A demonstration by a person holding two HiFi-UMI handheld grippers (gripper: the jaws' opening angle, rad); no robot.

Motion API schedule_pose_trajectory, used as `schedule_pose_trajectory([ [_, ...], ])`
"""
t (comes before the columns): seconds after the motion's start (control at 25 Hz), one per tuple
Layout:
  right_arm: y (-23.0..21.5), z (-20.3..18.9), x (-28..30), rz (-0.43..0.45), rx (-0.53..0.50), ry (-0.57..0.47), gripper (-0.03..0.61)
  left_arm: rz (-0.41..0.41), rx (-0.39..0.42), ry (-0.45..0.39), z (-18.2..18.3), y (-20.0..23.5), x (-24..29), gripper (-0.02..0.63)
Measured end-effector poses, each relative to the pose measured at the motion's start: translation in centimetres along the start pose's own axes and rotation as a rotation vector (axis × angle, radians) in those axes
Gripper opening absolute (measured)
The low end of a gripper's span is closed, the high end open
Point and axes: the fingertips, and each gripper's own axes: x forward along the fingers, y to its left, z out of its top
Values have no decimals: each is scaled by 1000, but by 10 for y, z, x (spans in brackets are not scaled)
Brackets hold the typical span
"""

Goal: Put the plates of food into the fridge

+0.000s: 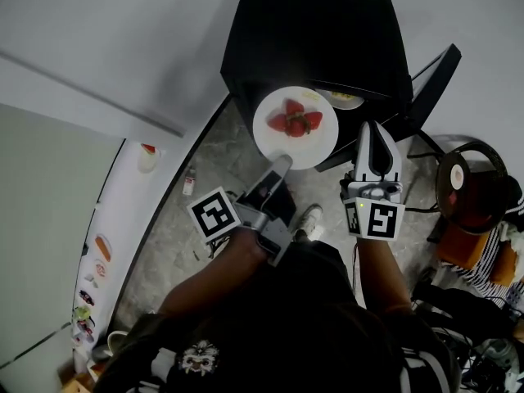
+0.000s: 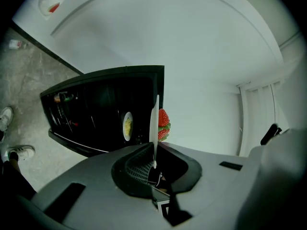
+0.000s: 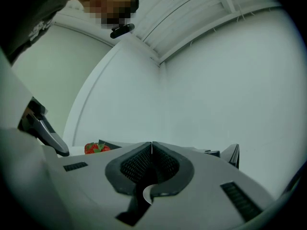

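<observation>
Left gripper (image 1: 283,163) clenched on the rim of the strawberry plate (image 1: 318,147), held just in front of the open black fridge (image 1: 311,31) — not yet inside. One plate of yellow food (image 1: 345,99) already sits inside the fridge. Right gripper (image 1: 371,127) closed and empty, near the fridge door.

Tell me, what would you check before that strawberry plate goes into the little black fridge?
1. Left claw clamped on the rim of the strawberry plate: ok.
2. Strawberries sitting on the plate, none sliding off: ok.
3. Fridge open, its inside in view: ok.
4. Free shelf room beside the yellow-food plate already inside: cannot tell.
5. Right claw shut, empty and off to the side of the plate: ok.
</observation>
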Motion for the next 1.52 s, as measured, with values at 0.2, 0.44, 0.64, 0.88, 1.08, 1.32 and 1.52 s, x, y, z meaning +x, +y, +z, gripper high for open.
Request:
schedule_pose_trajectory([
  [0.2,1,-7,-4,9,10,26,25,41,49,-43,11,20,-4,34],
  [0.44,9,-17,-18,17,61,57,25,74,31,-64,20,50,-2,34],
  [0.64,19,-19,-29,52,73,71,25,86,45,-98,36,80,4,32],
  [0.88,20,-30,-21,68,81,88,25,110,45,-123,58,110,30,32],
  [1.08,15,-35,-23,69,93,105,25,108,63,-142,66,117,52,32],
  [1.32,12,-37,-26,72,99,112,25,129,91,-155,75,123,75,32],
  [1.52,10,-40,-27,88,99,122,25,124,63,-197,86,128,92,32],
])
